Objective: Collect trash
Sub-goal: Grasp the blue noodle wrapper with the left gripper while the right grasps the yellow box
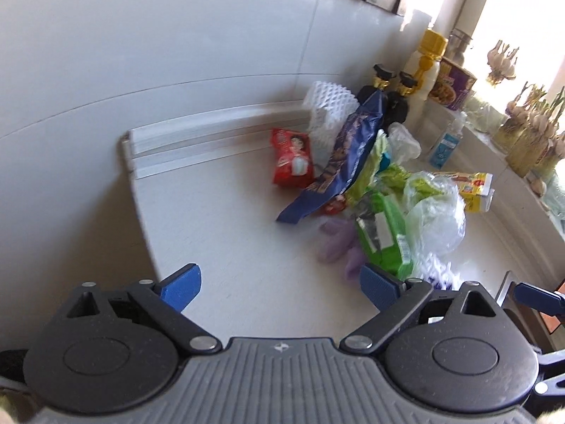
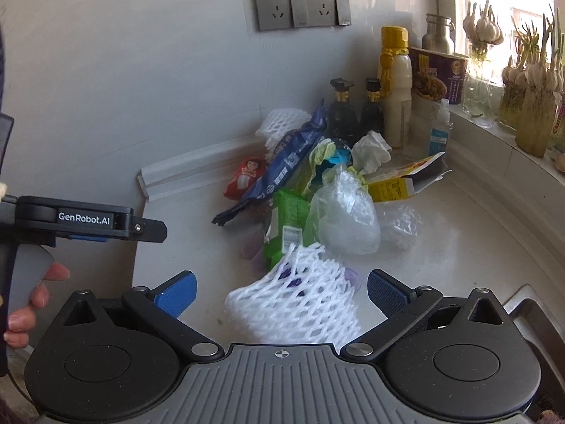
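White foam net (image 2: 296, 304) between spread right fingers (image 2: 385, 296).

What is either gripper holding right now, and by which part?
Nothing. The left gripper is open over bare counter; the right gripper is open around the white foam net, pads not touching.

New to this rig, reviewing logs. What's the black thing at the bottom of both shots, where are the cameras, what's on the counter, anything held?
No robot arm: a person carries a two-finger gripper in each hand, each with a fisheye camera looking along its fingers. One view shows the left gripper, open over bare countertop. The other shows the right gripper, open, with a white foam net lying between its fingers, not pinched. Ahead is a trash pile: blue wrapper, green packet, red packet, clear plastic bag, yellow carton. Nothing is held.
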{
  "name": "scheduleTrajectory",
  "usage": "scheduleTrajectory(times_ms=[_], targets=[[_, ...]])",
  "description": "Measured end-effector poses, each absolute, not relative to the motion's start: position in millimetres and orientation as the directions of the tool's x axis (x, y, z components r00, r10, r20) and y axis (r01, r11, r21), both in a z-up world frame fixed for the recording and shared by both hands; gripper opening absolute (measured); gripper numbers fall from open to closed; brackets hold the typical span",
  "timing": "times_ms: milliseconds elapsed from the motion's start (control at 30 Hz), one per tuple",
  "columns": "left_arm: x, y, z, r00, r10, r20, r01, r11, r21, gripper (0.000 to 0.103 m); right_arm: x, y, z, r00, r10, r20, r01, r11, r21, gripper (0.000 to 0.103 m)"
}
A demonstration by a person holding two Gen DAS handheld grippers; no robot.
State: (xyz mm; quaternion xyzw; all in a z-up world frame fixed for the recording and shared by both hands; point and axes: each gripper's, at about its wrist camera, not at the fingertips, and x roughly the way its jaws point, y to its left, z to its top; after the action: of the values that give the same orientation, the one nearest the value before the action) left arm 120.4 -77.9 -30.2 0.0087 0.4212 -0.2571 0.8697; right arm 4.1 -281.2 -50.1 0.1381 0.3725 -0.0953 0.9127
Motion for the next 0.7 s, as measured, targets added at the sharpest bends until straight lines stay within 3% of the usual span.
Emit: scheduleTrajectory(times_ms=[300, 433, 700], targets=[[167, -127, -32, 0.5, -0.593, -0.631, 0.597, 0.764, -0.245, 0.075, 34, -370, -71, 0.74, -0.205, -0.64, 0.509, 0.793, 0.335, 0.102], [187, -154, -36, 0.504, -0.6, -0.621, 0.63, 0.748, -0.211, 0.062, 43, -400, -85, 0.737, -0.242, -0.632, 0.581, 0.704, 0.409, 0.096], [214, -189, -52, 0.488, -0.584, -0.648, 0.655, 0.736, -0.171, 0.052, 55, -427, -113, 0.731, -0.234, -0.641, 0.627, 0.602, 0.495, 0.081]])
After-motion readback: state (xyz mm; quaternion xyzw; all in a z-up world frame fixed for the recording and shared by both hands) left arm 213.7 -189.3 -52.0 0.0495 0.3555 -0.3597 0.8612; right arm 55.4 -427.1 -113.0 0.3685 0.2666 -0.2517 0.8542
